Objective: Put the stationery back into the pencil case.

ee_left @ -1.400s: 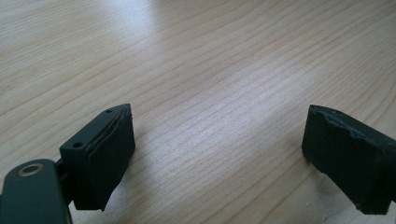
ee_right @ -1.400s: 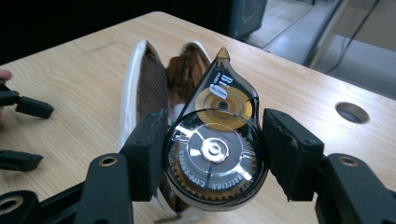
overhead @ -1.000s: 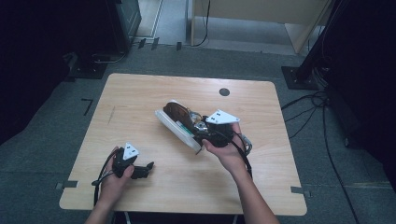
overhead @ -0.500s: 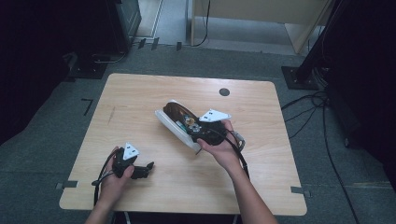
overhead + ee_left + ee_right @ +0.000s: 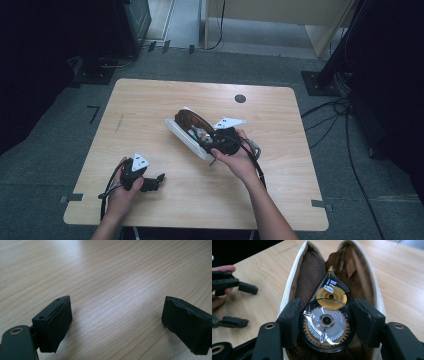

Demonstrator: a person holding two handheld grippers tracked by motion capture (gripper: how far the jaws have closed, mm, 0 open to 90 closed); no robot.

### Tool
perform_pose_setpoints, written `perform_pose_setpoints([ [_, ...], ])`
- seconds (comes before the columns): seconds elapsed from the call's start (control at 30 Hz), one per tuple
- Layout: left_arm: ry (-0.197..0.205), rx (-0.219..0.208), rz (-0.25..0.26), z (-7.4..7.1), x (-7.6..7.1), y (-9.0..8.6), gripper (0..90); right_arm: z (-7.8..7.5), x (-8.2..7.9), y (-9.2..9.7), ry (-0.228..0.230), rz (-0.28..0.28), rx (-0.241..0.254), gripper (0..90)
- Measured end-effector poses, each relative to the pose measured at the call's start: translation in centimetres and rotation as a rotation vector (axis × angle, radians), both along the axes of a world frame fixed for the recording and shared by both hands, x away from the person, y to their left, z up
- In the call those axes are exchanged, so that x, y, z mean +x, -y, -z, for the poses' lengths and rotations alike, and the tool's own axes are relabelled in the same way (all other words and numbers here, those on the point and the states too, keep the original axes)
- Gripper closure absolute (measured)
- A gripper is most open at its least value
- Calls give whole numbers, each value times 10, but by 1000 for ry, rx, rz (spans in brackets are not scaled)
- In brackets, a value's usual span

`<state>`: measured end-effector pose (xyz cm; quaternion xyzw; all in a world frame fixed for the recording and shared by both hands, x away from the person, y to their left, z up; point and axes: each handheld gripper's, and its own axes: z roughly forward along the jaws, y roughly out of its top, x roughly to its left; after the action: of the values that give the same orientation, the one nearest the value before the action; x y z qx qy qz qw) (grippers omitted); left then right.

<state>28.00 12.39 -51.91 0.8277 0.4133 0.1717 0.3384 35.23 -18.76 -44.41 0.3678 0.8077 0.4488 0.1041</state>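
A white zip pouch (image 5: 176, 131) with brown lining lies open near the middle of the wooden table (image 5: 150, 100). My right gripper (image 5: 210, 138) is shut on a clear teardrop-shaped correction tape dispenser (image 5: 331, 296), one pad on each side of its round end. The dispenser's tip points into the pouch's (image 5: 294, 282) open mouth, over the brown mesh lining. I cannot tell whether it touches the lining. My left gripper (image 5: 158, 180) rests low at the table's front left. It is open, and bare wood lies between its pads (image 5: 58, 322).
A small black round cap (image 5: 240, 98) sits in the tabletop at the back right. In the right gripper view the left gripper (image 5: 252, 306) shows beside the pouch, held by a hand. Dark floor and cables surround the table.
My right gripper has sunk a little and shifted left with the dispenser, closer over the pouch's mouth. The left gripper has stayed put.
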Motion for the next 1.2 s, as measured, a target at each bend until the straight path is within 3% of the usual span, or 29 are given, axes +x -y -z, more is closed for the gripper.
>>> perform_pose_setpoints([
  [0.37,-1,0,1,0,0,0,97,6,8,-1,-143,-40,5,416],
  [0.5,-1,1,1,0,0,0,97,8,9,-2,-160,-37,-20,416],
  [0.6,-1,0,1,0,0,0,97,9,10,-2,-164,-34,-24,415],
  [0.73,-1,1,2,0,0,0,97,9,10,-4,-155,-29,-67,415],
  [1.2,-1,1,2,0,0,0,97,10,9,-5,-139,-28,-97,411],
])
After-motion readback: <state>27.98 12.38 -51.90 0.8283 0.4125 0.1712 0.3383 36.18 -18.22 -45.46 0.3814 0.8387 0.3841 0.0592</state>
